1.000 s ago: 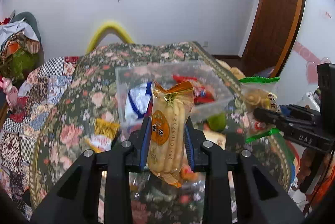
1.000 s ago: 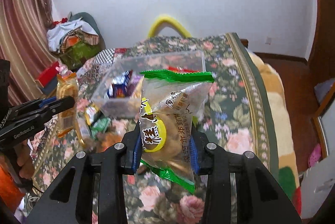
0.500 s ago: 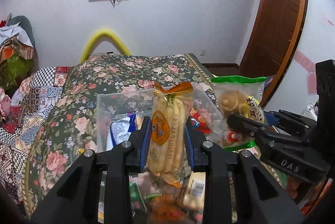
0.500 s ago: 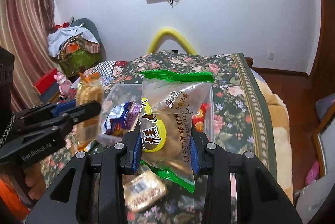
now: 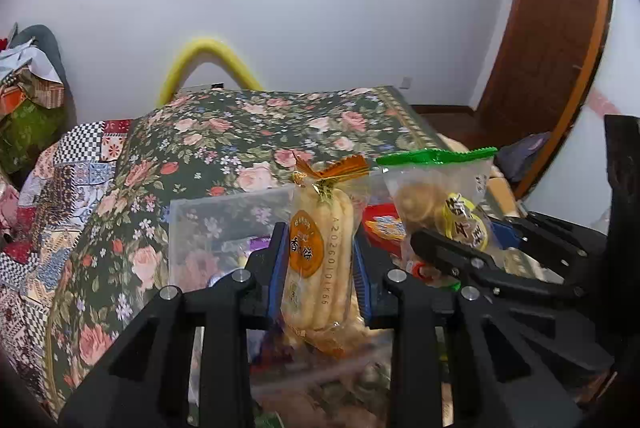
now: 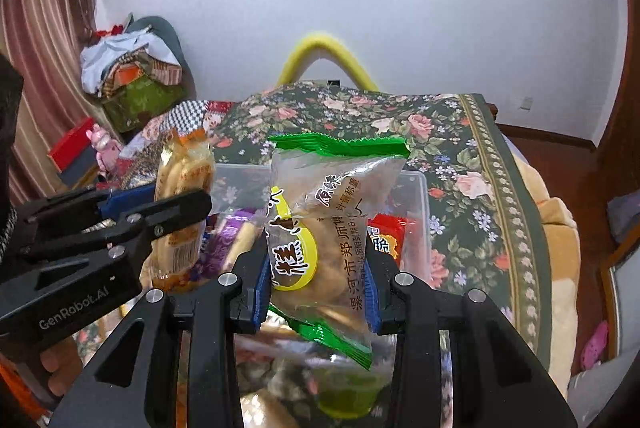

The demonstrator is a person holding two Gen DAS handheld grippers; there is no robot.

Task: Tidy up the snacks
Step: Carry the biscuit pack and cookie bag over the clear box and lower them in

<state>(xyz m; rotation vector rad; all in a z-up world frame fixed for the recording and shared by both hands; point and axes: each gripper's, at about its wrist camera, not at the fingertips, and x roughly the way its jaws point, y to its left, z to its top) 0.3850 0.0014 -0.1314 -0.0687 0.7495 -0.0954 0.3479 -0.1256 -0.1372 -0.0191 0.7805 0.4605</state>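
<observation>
My left gripper (image 5: pixel 318 270) is shut on a long yellow biscuit pack (image 5: pixel 320 248) with an orange twisted top, held upright over the clear plastic box (image 5: pixel 224 224). My right gripper (image 6: pixel 318 274) is shut on a green-edged cake packet (image 6: pixel 324 224), also over the box (image 6: pixel 416 204). In the left wrist view the right gripper (image 5: pixel 472 252) and its packet (image 5: pixel 440 200) are just to the right. In the right wrist view the left gripper (image 6: pixel 160 224) and biscuit pack (image 6: pixel 182 196) are at left. The box holds a red packet (image 6: pixel 386 234) and purple packets (image 6: pixel 226 240).
The box sits on a floral bedspread (image 5: pixel 240 132). A yellow curved bar (image 5: pixel 208 56) stands behind the bed. A pile of clothes and boxes (image 6: pixel 132 80) is at left. A wooden door (image 5: pixel 548 28) is at right. More snacks lie blurred below the grippers.
Both grippers have moved forward and closer together over the clear box, still holding their packs. The loose snacks near the bed edge have dropped out of clear view.
</observation>
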